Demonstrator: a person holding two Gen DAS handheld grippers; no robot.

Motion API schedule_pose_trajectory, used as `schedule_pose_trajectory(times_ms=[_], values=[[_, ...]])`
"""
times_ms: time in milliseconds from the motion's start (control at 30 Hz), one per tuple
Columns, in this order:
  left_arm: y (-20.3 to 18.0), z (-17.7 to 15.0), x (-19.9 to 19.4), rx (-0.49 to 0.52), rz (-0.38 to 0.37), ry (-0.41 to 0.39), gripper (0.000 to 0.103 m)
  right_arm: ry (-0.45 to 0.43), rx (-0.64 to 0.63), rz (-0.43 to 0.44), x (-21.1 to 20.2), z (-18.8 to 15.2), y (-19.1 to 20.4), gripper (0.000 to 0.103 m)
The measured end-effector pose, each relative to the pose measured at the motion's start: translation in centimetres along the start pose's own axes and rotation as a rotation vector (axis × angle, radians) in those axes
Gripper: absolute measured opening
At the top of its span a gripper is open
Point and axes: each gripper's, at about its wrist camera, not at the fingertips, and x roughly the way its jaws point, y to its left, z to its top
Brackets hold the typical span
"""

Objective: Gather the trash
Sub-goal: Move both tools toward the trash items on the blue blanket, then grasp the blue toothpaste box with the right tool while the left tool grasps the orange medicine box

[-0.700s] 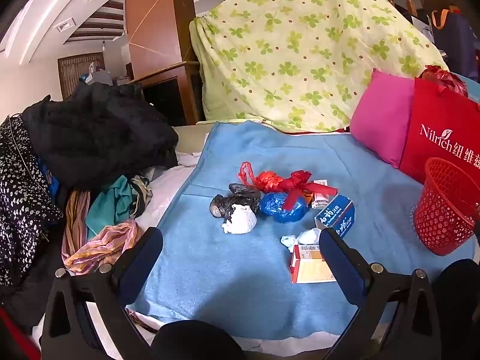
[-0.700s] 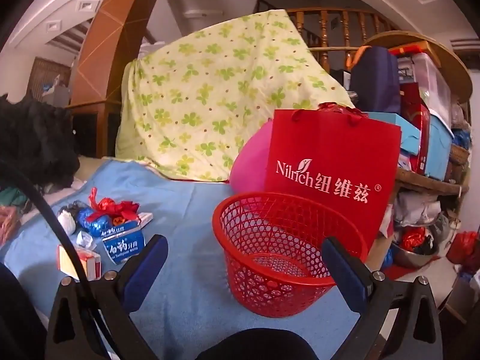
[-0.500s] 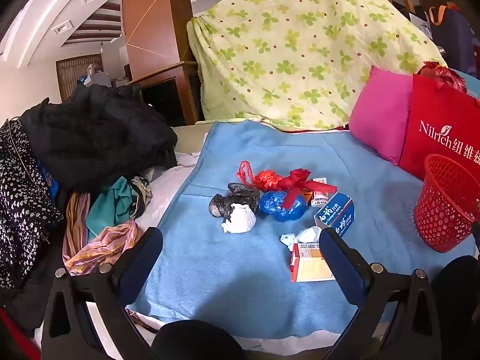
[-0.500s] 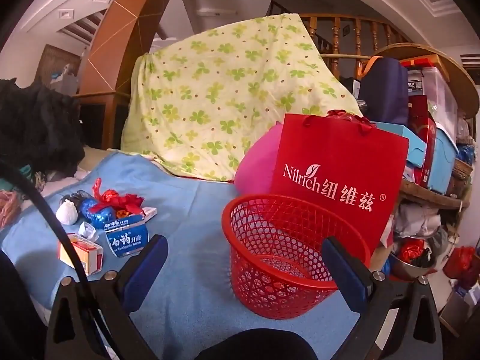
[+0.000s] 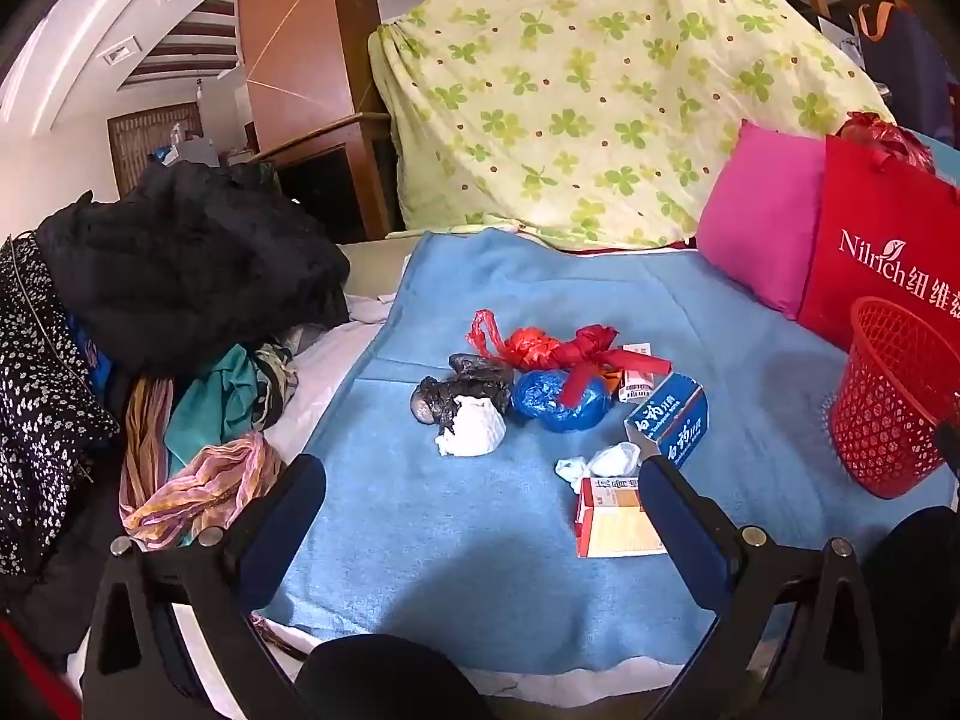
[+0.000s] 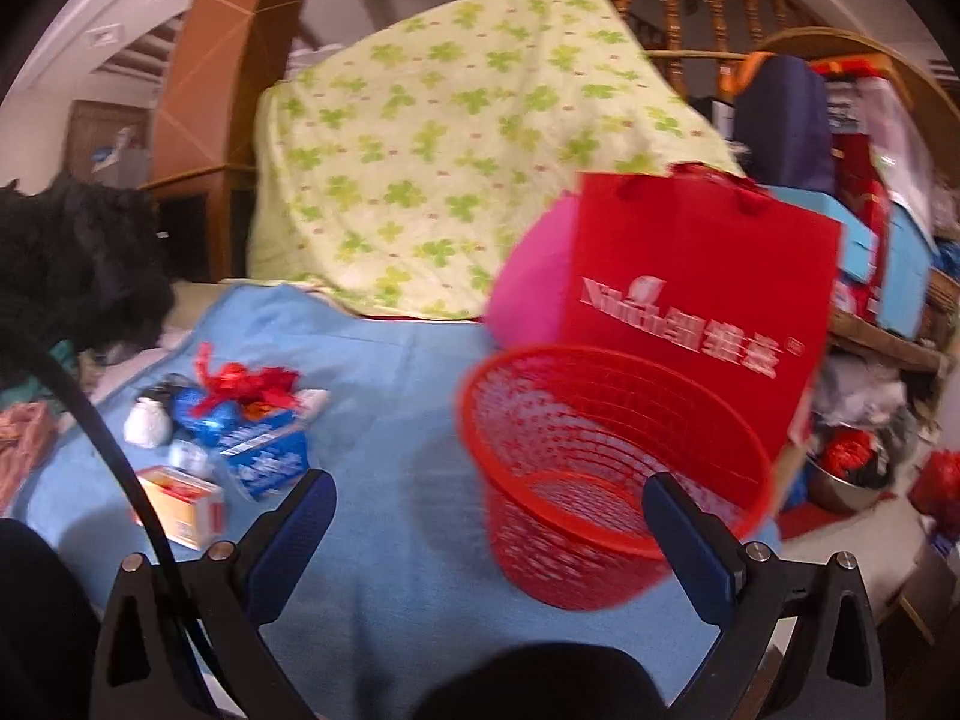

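Both my grippers, left [image 5: 480, 516] and right [image 6: 489, 531], gape empty. Trash pile [image 5: 558, 402] sits mid-blanket, red basket [image 6: 606, 468] to its right, probably the drop spot; right view blurry.

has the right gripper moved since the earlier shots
Yes. In the right wrist view the red basket and red bag sit further right than before and the frame is blurred, so the open right gripper is swinging left.

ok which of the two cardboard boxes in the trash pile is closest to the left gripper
The orange-and-white box, lying flat right beside the left gripper, by its right finger. The blue box sits farther back, next to the blue bag.
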Motion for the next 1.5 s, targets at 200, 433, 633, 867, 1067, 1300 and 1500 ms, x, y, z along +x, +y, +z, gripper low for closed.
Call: schedule_pose_trajectory(times_ms=[200,433,633,867,1067,1300,1500], values=[[-0.1,0.4,0.3,0.004,0.008,0.015,0.103,0.012,-0.048,0.166,0.9,4.0,3.9,0.103],[-0.2,0.6,1.2,-0.009,0.012,0.003,0.103,0.175,-0.027,0.306,5.1,6.1,6.7,0.103],[-0.5,0.6,2.7,-0.008,0.015,0.025,0.103,0.257,0.002,0.35,8.3,6.9,7.6,0.103],[-0.9,0.2,4.8,-0.014,-0.004,0.068,0.103,0.33,0.08,0.421,11.6,7.1,7.8,0.103],[-1.0,-1.3,7.4,-0.017,-0.057,0.148,0.103,0.431,0.164,0.523,15.8,6.2,8.7,0.103],[-2.5,-2.4,9.3,-0.038,-0.18,0.238,0.103,0.618,0.34,0.621,21.7,2.5,9.5,0.103],[-4.6,-3.0,11.9,-0.061,-0.306,0.312,0.103,0.757,0.505,0.636,26.1,0.5,9.2,0.103]])
